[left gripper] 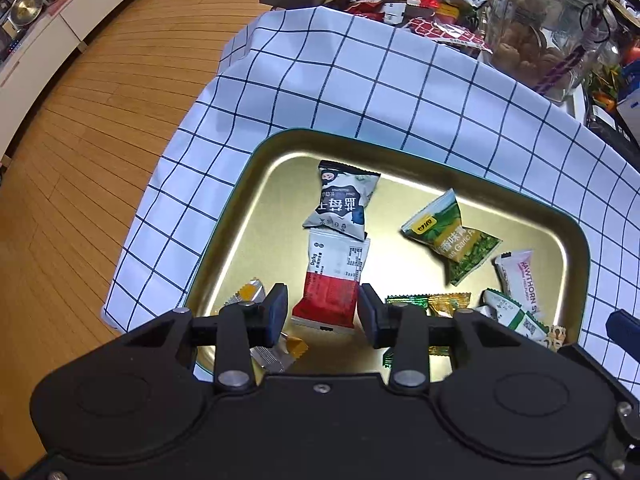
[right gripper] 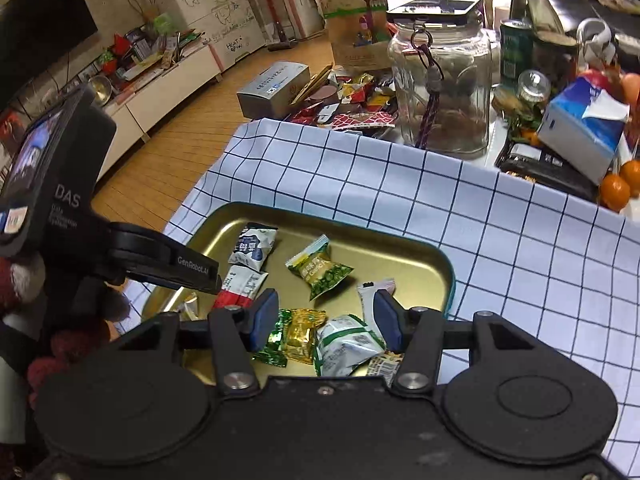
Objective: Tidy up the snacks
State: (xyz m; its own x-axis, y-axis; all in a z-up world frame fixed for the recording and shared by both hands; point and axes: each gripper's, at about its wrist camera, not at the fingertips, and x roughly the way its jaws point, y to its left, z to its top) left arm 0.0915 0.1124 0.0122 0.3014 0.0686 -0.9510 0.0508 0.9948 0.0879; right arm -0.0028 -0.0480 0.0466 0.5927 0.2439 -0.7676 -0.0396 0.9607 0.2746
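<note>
Between my claws: both hover over the gold tray (left gripper: 576, 240), which sits on the checked cloth (left gripper: 360, 80) covering the surface.
Left claw (left gripper: 322, 314): jaws apart, nothing clamped. At lower centre of the left wrist view the red-and-white packet (left gripper: 334, 276) lies flat between the pads; I cannot tell whether either pad touches it.
Right claw (right gripper: 326, 320): jaws apart, gripping nothing. At lower centre of its view it stands above the gold candy (right gripper: 302, 334) and the green-and-white packet (right gripper: 344, 344).
Other snacks: the blue-and-white packet (left gripper: 342, 204) lies just above the red-and-white one, ends touching. The green pea packet (left gripper: 452, 240) lies right of centre, apart from both. The pink hawthorn packet (left gripper: 520, 276) lies near the tray's right rim.
Loose pile: more wrappers sit at upper centre of the right wrist view, beyond the cloth, beside the glass jar (right gripper: 444, 92) and the grey box (right gripper: 272, 88).
Step in hand: I judge this a moment between placements, snacks being gathered into the tray, both claws free.
Next move, as I judge it: either close the left claw on the red-and-white packet to straighten it, or lift clear and reach to the pile.
Care needed: the packets are slippery and lie flat; a pad could skid one against its neighbour.
</note>
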